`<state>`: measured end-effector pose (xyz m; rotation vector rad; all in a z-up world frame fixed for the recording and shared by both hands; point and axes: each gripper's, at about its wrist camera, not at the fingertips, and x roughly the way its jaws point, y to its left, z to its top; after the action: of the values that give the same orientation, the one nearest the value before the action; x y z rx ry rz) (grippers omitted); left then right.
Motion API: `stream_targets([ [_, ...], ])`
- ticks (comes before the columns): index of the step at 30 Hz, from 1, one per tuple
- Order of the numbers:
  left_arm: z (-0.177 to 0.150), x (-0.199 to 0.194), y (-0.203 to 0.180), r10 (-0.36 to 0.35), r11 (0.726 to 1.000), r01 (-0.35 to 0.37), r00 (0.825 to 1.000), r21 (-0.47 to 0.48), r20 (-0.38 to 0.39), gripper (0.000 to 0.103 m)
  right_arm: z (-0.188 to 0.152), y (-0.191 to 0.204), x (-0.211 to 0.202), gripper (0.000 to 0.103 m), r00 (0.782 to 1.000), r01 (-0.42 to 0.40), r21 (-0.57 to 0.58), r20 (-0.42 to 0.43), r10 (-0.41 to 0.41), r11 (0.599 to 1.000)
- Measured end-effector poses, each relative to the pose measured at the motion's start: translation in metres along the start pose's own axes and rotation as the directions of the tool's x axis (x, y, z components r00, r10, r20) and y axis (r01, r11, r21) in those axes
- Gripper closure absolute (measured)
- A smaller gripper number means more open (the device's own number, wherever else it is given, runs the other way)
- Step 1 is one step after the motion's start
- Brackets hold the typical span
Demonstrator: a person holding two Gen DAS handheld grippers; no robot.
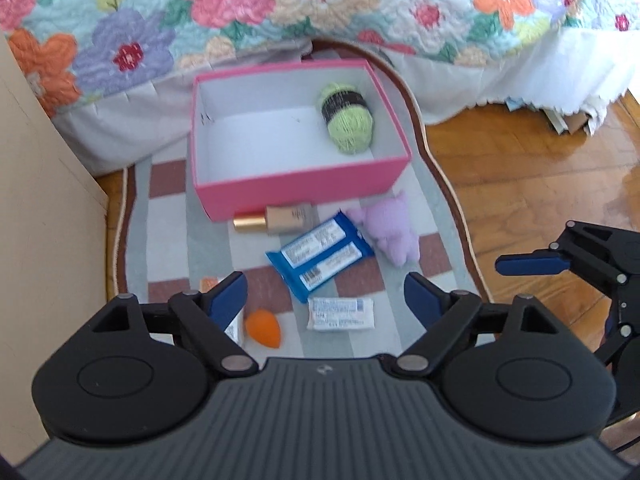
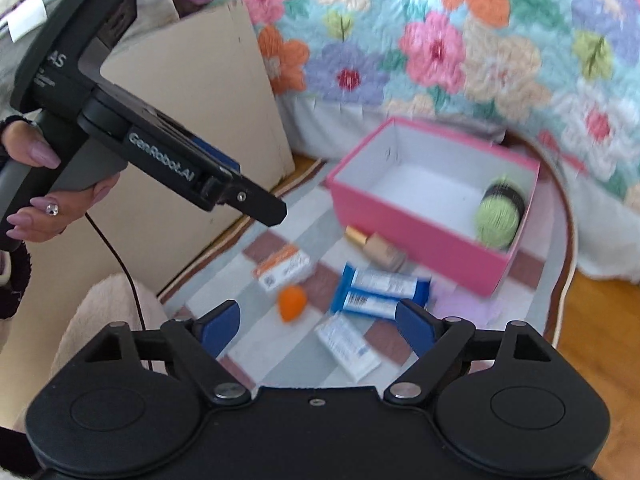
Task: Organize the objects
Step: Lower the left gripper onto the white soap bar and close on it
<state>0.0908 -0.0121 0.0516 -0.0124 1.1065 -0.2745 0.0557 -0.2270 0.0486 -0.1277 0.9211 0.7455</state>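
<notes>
Reading "GenRobot.AI", left tongs (image 1: 325,294) and right tongs (image 2: 318,322) gape empty.

Pink box (image 1: 256,196) holds green yarn (image 1: 347,118); checked rug (image 1: 168,178), flowered quilt (image 1: 240,4), blue packet (image 1: 320,258).

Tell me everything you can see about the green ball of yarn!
The green yarn ball is a small, plump skein of light green wool with a dark band wrapped around its middle. It looks soft and is wound tight. It lies on its side inside the pink box, on the white floor of the box near the right wall, and it is the only thing in there. Nothing else touches it; both grippers are away from it.
</notes>
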Motion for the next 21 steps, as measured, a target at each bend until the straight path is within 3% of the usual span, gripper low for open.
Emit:
stream_targets([
  [5,-0.030,0.039,-0.005,-0.009,0.996,0.011,1.000,0.088,-0.030,0.016,-0.027,0.000,0.024,0.015,0.999,-0.033,0.040,-0.031,0.034,0.999],
  [8,-0.043,0.063,-0.006,-0.023,0.993,0.028,0.999,0.115,-0.047,0.016,-0.040,-0.003,0.042,0.015,0.999,-0.033,0.064,-0.005,0.034,0.997],
  [13,-0.050,0.097,-0.004,-0.054,0.991,0.059,0.998,0.121,-0.043,0.010,-0.060,-0.011,0.077,0.015,0.999,0.019,0.079,0.049,-0.023,0.997],
  [21,-0.054,0.154,0.004,-0.152,0.987,0.155,0.985,0.040,-0.078,0.008,-0.088,-0.011,0.133,0.015,0.998,0.069,0.073,0.001,-0.069,0.995],
])
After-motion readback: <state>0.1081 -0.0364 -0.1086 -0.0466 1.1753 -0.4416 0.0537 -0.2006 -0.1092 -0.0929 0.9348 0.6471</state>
